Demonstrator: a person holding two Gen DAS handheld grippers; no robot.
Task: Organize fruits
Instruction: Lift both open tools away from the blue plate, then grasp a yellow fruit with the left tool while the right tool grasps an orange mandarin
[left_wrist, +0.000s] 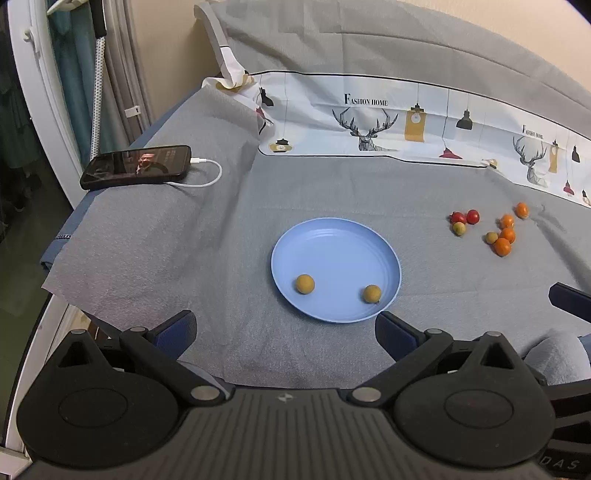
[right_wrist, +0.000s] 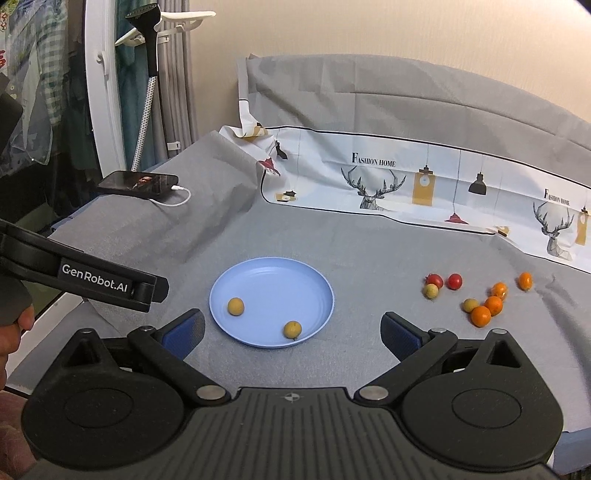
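Fruits lie in two groups on the grey cloth (left_wrist: 332, 192). Two yellow-brown round fruits sit inside the blue plate (left_wrist: 314, 236): one near its left side (left_wrist: 305, 284), the other near its right rim (left_wrist: 371, 294), well apart from each other. To the right of the plate, apart from it, lies a loose cluster: two red cherry tomatoes (left_wrist: 472, 216) side by side with a pale yellow-green fruit (left_wrist: 459, 228) touching the left one, then four small oranges (left_wrist: 502, 246) with another pale fruit (left_wrist: 491, 237) just beside the nearest orange. The farthest orange (left_wrist: 522, 209) lies a little apart from the rest.

In the left wrist view the left gripper (left_wrist: 286, 326) hovers at the near edge of the plate, jaws spread wide and holding nothing; the plate's near rim sits between its blue fingertips (left_wrist: 177, 328), and both plated fruits lie just beyond them. In the right wrist view the right gripper (right_wrist: 291, 328) is likewise spread and empty, its gap facing the plate's near right part, with the right-hand fruit (right_wrist: 292, 329) between the fingertips' line and the orange cluster (right_wrist: 481, 316) just beyond its right finger (right_wrist: 400, 334).

Farther off, a printed sheet with deer and lamps (left_wrist: 369, 122) lies along the far side, and a black phone (left_wrist: 136, 166) on a white charging cable (left_wrist: 210, 173) rests at the far left. A hand (right_wrist: 14, 325) holds the other gripper's handle at the left edge of the right wrist view.
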